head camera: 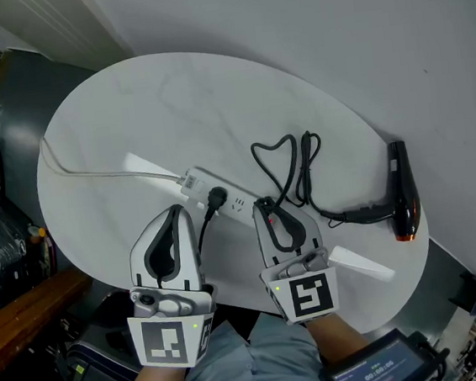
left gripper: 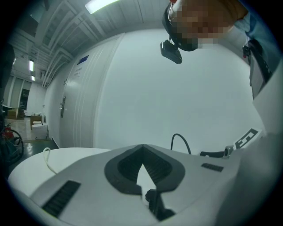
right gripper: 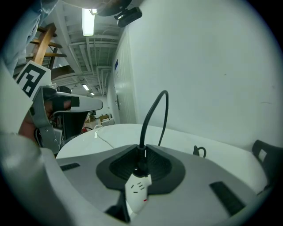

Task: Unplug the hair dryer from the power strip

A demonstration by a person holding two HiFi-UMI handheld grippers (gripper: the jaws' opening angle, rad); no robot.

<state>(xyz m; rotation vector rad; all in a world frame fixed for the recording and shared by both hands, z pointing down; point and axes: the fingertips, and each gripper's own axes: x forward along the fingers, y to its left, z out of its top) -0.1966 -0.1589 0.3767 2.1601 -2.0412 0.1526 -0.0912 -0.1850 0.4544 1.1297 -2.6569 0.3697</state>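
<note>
The white power strip lies mid-table with a black plug in it. My right gripper is shut on the hair dryer's black plug. Its cord rises from between the pads. Just under the jaws shows the strip's end with a red mark. The cord loops over to the black hair dryer at the table's right edge. My left gripper rests by the strip's left end with its tips together and nothing between them. A black cord shows below it.
The strip's white cable runs left over the round white table. A white flat piece lies beside my right gripper. A grey wall stands behind the table. Dark clutter and wooden furniture sit on the floor at left.
</note>
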